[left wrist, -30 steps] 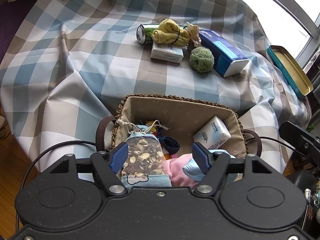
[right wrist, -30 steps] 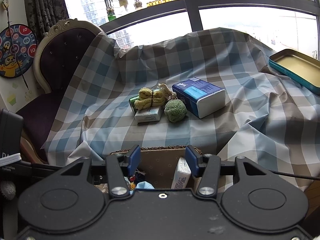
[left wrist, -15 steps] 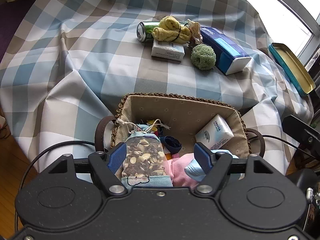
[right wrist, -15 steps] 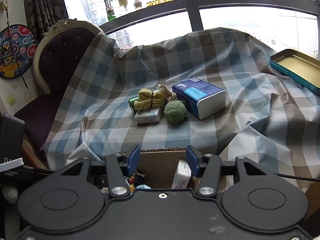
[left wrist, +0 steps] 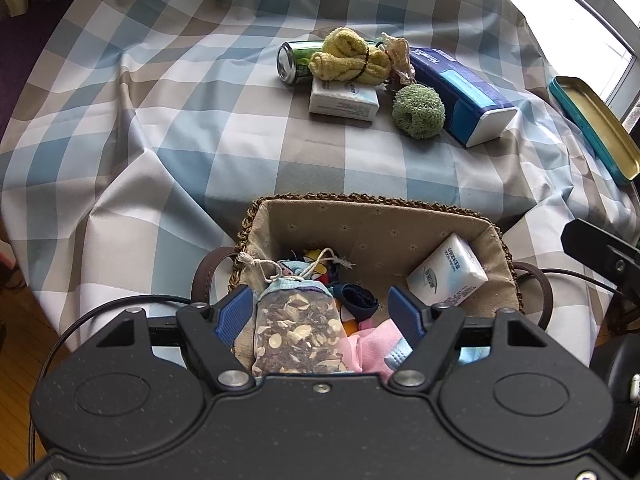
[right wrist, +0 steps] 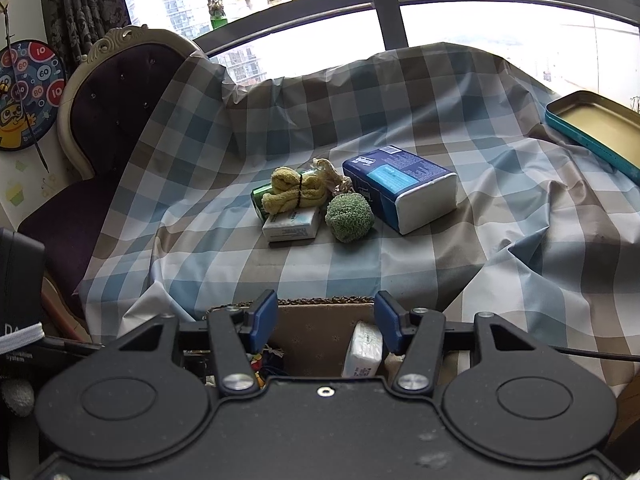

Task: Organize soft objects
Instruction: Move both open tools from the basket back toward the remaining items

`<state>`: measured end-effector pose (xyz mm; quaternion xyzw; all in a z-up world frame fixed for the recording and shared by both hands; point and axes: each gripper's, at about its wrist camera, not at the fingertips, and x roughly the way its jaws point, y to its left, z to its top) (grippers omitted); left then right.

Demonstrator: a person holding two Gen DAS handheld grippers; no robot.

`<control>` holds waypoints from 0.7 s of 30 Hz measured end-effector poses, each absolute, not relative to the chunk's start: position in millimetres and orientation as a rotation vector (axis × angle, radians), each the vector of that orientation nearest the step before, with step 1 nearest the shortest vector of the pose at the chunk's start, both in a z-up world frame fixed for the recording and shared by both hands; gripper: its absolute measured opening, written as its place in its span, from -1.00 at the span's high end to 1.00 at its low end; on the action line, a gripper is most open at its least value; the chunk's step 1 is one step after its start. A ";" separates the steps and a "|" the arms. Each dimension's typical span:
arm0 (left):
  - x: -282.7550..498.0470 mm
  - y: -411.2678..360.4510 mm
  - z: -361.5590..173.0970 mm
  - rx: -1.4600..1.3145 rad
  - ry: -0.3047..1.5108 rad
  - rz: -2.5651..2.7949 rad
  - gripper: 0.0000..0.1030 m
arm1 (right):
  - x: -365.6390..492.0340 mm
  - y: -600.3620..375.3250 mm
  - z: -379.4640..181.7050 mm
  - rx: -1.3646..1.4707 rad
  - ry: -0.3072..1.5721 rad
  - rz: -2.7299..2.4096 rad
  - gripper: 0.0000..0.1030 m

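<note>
Checked cloth [left wrist: 208, 128] carries a basket [left wrist: 360, 204] under the jaws; beyond them, can [left wrist: 294, 60], tissue packs [left wrist: 344, 98], green ball [left wrist: 418, 110].

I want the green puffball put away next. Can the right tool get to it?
Probably yes. The right tool is open and empty, and only bare cloth lies between the basket and the puffball.

Green drink can [left wrist: 294, 61] lying on checked cloth [left wrist: 168, 128]; dartboard [right wrist: 28, 96] beside purple chair [right wrist: 108, 120].
</note>
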<state>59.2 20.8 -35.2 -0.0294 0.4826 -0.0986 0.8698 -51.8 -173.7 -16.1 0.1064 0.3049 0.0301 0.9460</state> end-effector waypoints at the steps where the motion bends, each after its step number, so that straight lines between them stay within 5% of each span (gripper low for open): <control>1: 60.7 20.4 -35.7 -0.058 1.010 -0.203 -0.36 | -49.4 -173.8 -17.9 0.218 0.629 0.060 -0.04; 21: 103.6 10.2 -43.4 0.000 1.024 -0.182 -0.37 | 30.7 -175.6 -45.4 0.215 0.743 0.037 -0.10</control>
